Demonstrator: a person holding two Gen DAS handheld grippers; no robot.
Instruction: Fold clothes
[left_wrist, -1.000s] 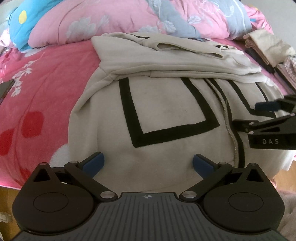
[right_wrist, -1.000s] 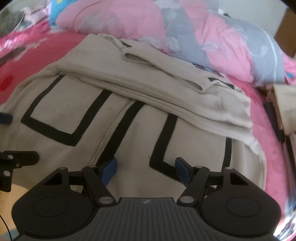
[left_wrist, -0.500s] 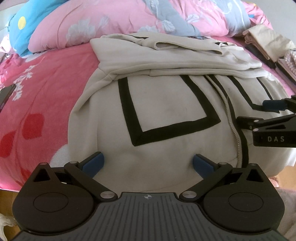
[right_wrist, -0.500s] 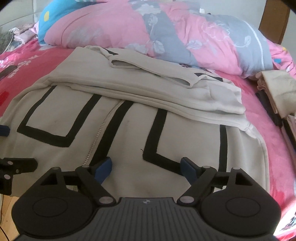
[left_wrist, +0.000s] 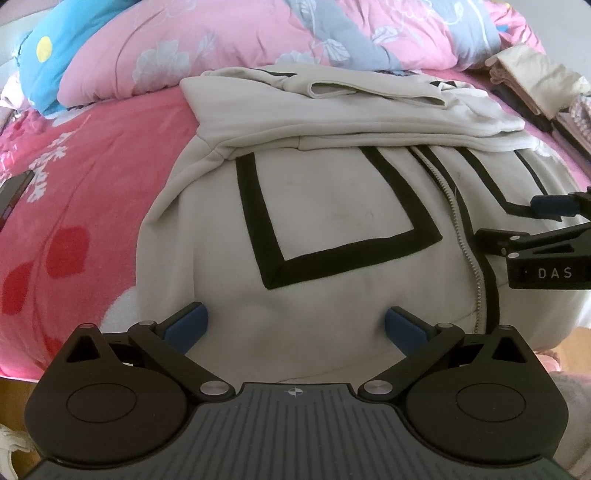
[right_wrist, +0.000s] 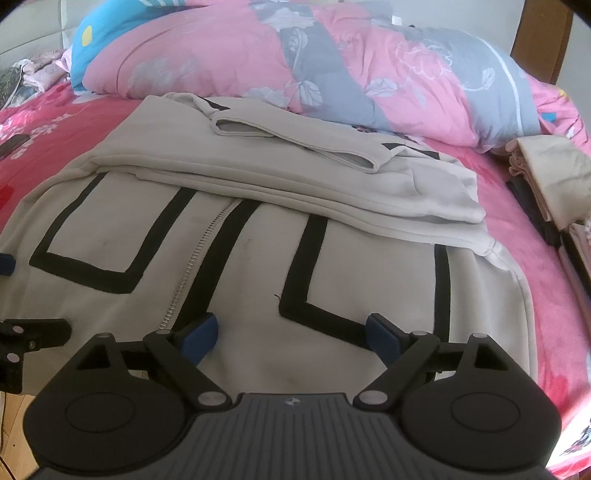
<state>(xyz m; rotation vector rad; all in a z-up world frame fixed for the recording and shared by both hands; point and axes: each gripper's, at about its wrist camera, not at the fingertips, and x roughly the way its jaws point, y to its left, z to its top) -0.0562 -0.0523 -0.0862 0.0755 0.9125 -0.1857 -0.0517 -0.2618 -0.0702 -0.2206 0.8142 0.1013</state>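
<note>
A beige zip jacket (left_wrist: 332, 206) (right_wrist: 258, 236) with black stripe trim lies flat on the pink bed, its sleeves folded across the upper part. My left gripper (left_wrist: 295, 326) is open over the jacket's bottom hem, left of the zipper (left_wrist: 461, 221), with only flat cloth between its blue pads. My right gripper (right_wrist: 291, 338) hovers over the hem just right of the zipper (right_wrist: 192, 266); its jaws are opening and hold nothing. The right gripper (left_wrist: 546, 221) also shows at the right edge of the left wrist view.
A pink, grey and blue quilt (right_wrist: 332, 62) is heaped behind the jacket. Folded clothes (right_wrist: 546, 177) are stacked at the right of the bed. A dark phone (left_wrist: 14, 192) lies on the pink sheet (left_wrist: 74, 184) at the left. Wooden floor shows below the bed's near edge.
The right gripper's jaws have spread wider and its view has tilted up, showing more of the quilt. The left gripper has stayed over the hem.
</note>
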